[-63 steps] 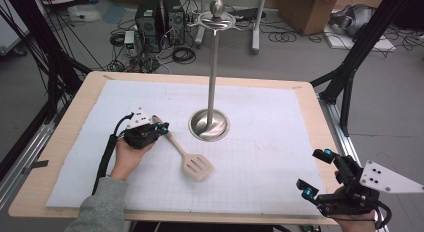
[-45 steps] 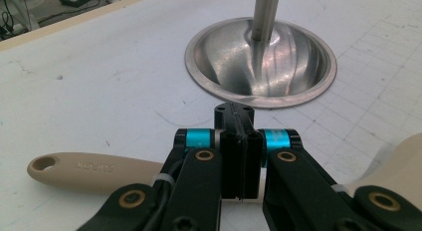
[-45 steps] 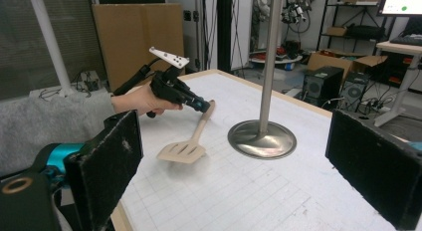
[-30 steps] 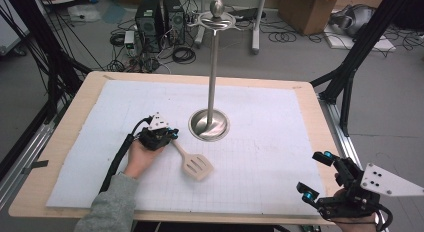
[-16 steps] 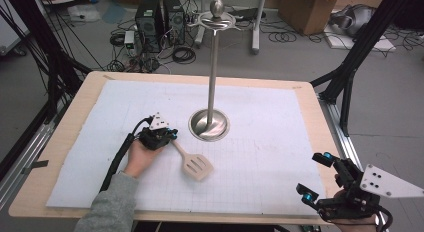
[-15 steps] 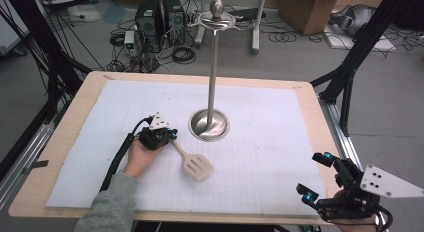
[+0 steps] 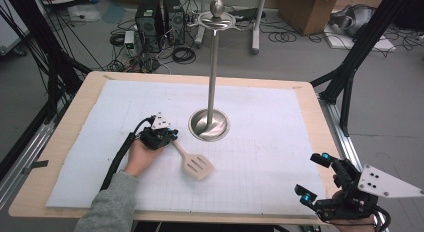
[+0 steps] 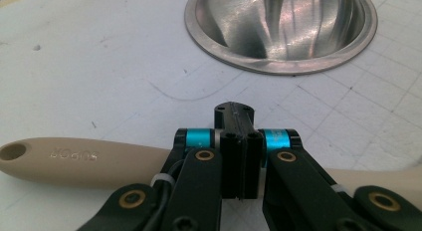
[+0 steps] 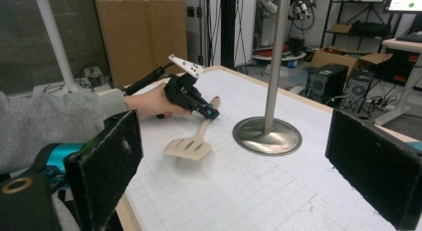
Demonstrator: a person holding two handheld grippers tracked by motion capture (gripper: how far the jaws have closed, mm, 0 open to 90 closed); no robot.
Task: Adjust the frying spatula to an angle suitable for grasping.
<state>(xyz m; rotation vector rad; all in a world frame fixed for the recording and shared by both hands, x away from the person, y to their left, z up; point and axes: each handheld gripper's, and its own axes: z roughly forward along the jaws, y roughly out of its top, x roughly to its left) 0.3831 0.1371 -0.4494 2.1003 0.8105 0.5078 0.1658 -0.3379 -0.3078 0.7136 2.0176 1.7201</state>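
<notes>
A beige slotted spatula point(image 7: 198, 166) lies flat on the white mat, its handle point(image 8: 74, 159) pointing toward the steel stand's round base point(image 7: 209, 125). My left gripper point(image 7: 170, 137) is held low over the handle's end, jaws pressed together with nothing between them. In the left gripper view its tips point(image 8: 234, 114) reach across the handle, which runs sideways beneath them. The right gripper view shows this gripper point(image 9: 213, 114) touching the spatula point(image 9: 191, 144). My right gripper point(image 7: 312, 177) hovers at the table's front right corner, jaws wide open point(image 9: 239, 156) and empty.
A tall metal pole rises from the base point(image 9: 267, 134) to a hook ring at its top point(image 7: 217, 17). The white gridded mat point(image 7: 280, 142) covers most of the wooden table point(image 7: 75, 117). Computers, cables and boxes sit on the floor beyond.
Since the earliest frame my left gripper has shifted right onto the spatula handle. Over the last second nothing has moved.
</notes>
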